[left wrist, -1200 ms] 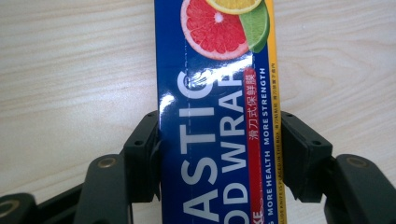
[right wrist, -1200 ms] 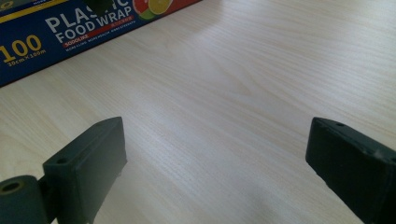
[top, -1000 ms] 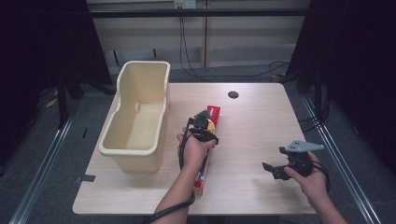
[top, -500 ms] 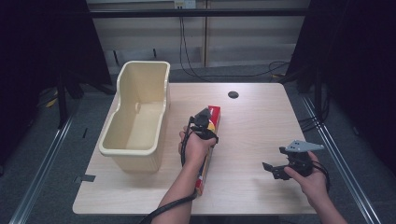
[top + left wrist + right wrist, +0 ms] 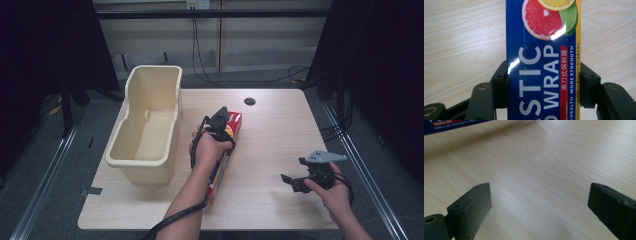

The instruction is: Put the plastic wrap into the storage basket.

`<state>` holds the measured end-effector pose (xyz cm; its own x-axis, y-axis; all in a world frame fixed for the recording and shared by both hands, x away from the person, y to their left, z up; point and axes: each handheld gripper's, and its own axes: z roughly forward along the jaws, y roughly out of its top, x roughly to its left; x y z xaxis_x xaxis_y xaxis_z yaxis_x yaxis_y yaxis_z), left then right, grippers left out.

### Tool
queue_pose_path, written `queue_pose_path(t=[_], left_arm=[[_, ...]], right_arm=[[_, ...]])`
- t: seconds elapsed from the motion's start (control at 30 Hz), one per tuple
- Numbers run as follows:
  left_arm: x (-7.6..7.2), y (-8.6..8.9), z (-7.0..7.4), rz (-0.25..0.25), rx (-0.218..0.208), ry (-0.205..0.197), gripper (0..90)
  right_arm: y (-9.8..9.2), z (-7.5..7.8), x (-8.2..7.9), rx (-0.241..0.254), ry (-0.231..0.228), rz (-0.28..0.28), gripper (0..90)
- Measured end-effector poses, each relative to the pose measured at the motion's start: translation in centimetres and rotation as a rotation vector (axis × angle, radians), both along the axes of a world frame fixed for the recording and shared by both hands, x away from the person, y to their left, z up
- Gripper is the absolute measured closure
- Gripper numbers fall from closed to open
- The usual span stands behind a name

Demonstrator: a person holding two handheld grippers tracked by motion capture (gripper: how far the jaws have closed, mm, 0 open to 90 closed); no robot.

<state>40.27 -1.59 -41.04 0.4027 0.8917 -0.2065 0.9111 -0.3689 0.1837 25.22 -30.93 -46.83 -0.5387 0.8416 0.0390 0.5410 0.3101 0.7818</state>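
Note:
A long blue and red plastic wrap box [image 5: 234,123] lies flat on the wooden table [image 5: 280,130], near its middle, running from front to back. My left gripper [image 5: 220,120] is over the box's far part. In the left gripper view the box [image 5: 541,62] fills the gap, and my left gripper [image 5: 543,85] is shut on it, one jaw against each long side. My right gripper [image 5: 295,172] hovers low over the table's front right, held in a hand. The right gripper view shows it [image 5: 540,205] open over bare wood, with the box's edge [image 5: 454,125] at the top left.
A cream plastic basin [image 5: 129,100] stands along the table's left side, close beside the box. A dark round cable hole [image 5: 250,101] sits near the table's far edge. Cables trail on the floor behind the table.

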Motion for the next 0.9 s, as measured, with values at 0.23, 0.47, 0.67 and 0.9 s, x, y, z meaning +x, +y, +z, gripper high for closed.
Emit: queue_pose_path(t=[0.23, 0.47, 0.67, 0.9], left_arm=[[0.1, 0.7, 2.5, -0.009, -0.016, 0.011, 40.9], [0.0, 1.3, 4.3, -0.019, -0.019, 0.018, 40.9], [0.2, 1.8, 5.9, -0.039, -0.001, 0.026, 40.9], [0.3, 2.7, 7.4, -0.027, 0.018, 0.032, 40.8]], right_arm=[[0.0, 0.0, 0.0, 0.002, -0.003, -0.002, 4.9], [0.1, 0.0, 0.0, -0.002, -0.005, 0.003, 4.9], [0.1, 0.0, 0.0, -0.007, -0.007, 0.005, 4.9], [0.1, 0.0, 0.1, -0.006, -0.006, 0.002, 4.9]])
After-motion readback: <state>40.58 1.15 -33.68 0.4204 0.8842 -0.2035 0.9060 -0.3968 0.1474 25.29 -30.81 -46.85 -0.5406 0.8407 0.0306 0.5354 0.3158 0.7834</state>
